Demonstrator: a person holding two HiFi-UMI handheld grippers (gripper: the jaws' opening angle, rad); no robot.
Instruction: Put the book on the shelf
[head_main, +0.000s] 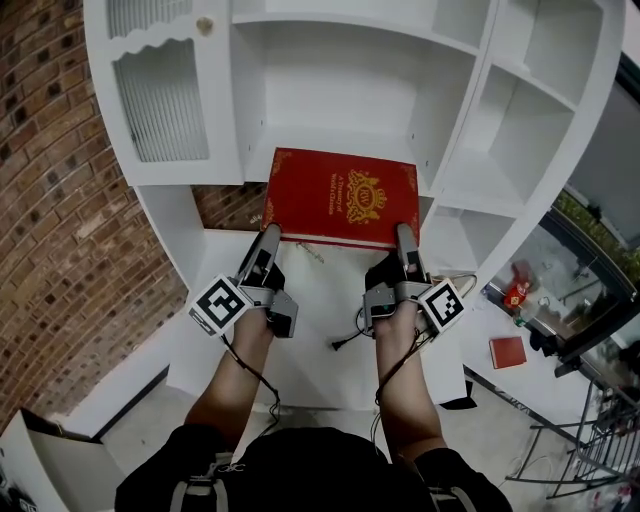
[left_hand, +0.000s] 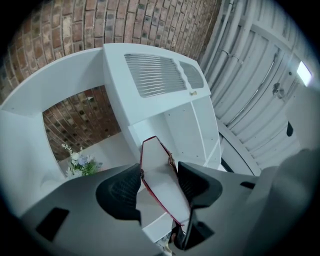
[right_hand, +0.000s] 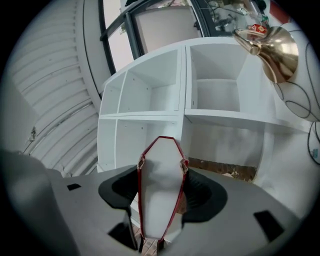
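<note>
A thick red book (head_main: 340, 195) with gold print on its cover is held flat in the air in front of the white shelf unit (head_main: 350, 90), level with its middle compartment. My left gripper (head_main: 268, 238) is shut on the book's near left corner. My right gripper (head_main: 405, 238) is shut on the near right corner. In the left gripper view the book's white page edge (left_hand: 161, 176) fills the gap between the black pads (left_hand: 122, 192) of the left gripper (left_hand: 159, 184). In the right gripper view the page edge (right_hand: 159, 195) is likewise clamped in the right gripper (right_hand: 161, 196).
A louvered cupboard door (head_main: 160, 100) closes the shelf's upper left compartment. A brick wall (head_main: 50, 200) stands at the left. A small flower bunch (left_hand: 80, 162) sits on a low shelf. A brass horn (right_hand: 272, 50) hangs at the upper right. A small red book (head_main: 508, 351) lies on a white surface at the right.
</note>
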